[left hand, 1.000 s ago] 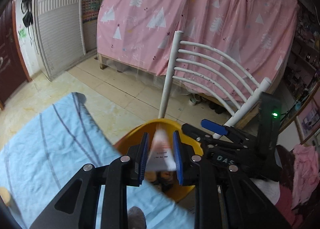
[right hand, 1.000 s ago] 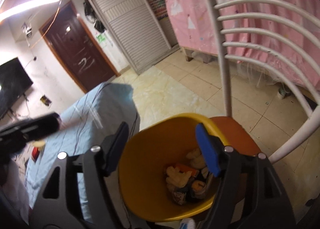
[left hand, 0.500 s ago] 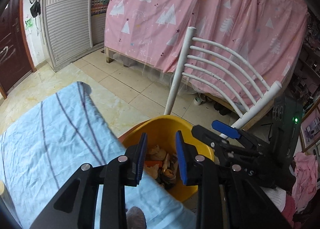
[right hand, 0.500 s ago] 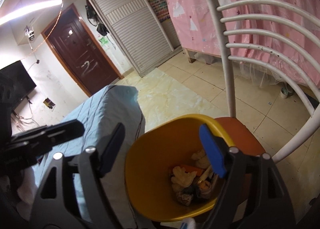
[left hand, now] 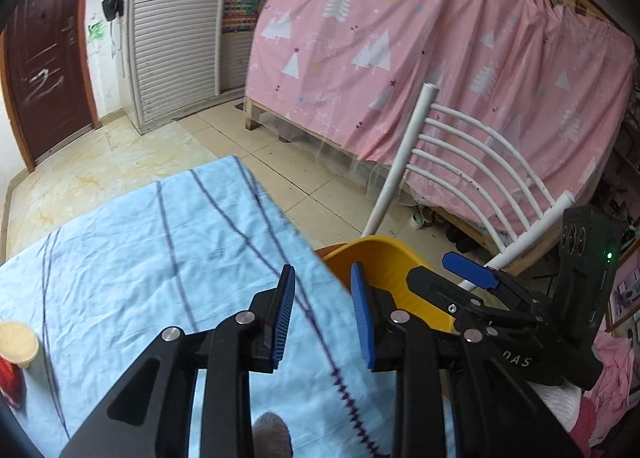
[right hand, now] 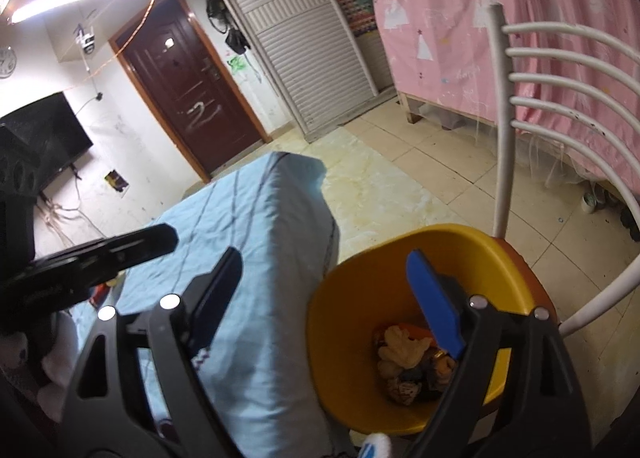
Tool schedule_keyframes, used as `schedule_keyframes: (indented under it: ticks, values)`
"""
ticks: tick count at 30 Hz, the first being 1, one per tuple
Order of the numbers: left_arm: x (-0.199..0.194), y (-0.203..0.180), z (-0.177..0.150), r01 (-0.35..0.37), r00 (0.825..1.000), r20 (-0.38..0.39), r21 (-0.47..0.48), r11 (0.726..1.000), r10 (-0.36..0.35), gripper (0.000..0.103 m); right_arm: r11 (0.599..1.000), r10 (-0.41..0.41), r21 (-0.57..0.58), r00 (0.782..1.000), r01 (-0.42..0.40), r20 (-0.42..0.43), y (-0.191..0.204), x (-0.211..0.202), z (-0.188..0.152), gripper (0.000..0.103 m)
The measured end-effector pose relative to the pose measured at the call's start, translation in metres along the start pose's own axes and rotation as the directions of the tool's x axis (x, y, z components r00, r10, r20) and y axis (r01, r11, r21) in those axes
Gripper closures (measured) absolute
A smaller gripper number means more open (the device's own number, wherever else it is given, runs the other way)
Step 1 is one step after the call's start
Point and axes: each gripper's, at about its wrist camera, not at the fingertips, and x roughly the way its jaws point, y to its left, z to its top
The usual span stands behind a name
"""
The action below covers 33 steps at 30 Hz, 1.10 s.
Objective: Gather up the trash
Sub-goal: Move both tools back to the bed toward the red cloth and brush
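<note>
A yellow bin stands on the orange seat of a white chair, hard against the table's edge. Several scraps of trash lie at its bottom. My left gripper hangs over the corner of the blue cloth, jaws a little apart with nothing between them. My right gripper hovers over the near rim of the bin; its jaws are opening and hold nothing. In the left wrist view the right gripper sits just right of the bin. In the right wrist view the left gripper's finger crosses the table.
A table under a light blue striped cloth fills the left. A beige-lidded cup and something red sit at its near left edge. The white chair back rises behind the bin. A pink curtain hangs beyond it.
The white wrapper that my left gripper held a second ago is gone from its jaws. That gripper has swung left from over the bin to over the cloth. My right jaws have widened.
</note>
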Motion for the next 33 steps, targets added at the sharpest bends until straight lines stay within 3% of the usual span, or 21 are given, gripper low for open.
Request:
schedule_keyframes:
  ticks: [6, 19, 33]
  values:
    - [-0.020, 0.026, -0.003, -0.016, 0.999, 0.037, -0.033, 0.999, 0.018, 0.081, 0.998, 0.013, -0.054, 1.000, -0.014, -0.010, 0.031, 0.003, 0.003, 0.020]
    - [-0.067, 0.083, -0.015, -0.034, 0.993, 0.107, -0.120, 0.992, 0.047, 0.061, 0.981, 0.036, -0.188, 0.998, -0.046, -0.057, 0.111, 0.020, 0.004, 0.016]
    - [-0.117, 0.156, -0.039, -0.058, 0.980, 0.173, -0.242, 0.969, 0.101, 0.046, 0.944, 0.079, -0.311, 0.989, -0.113, -0.123, 0.198, 0.045, -0.010, 0.013]
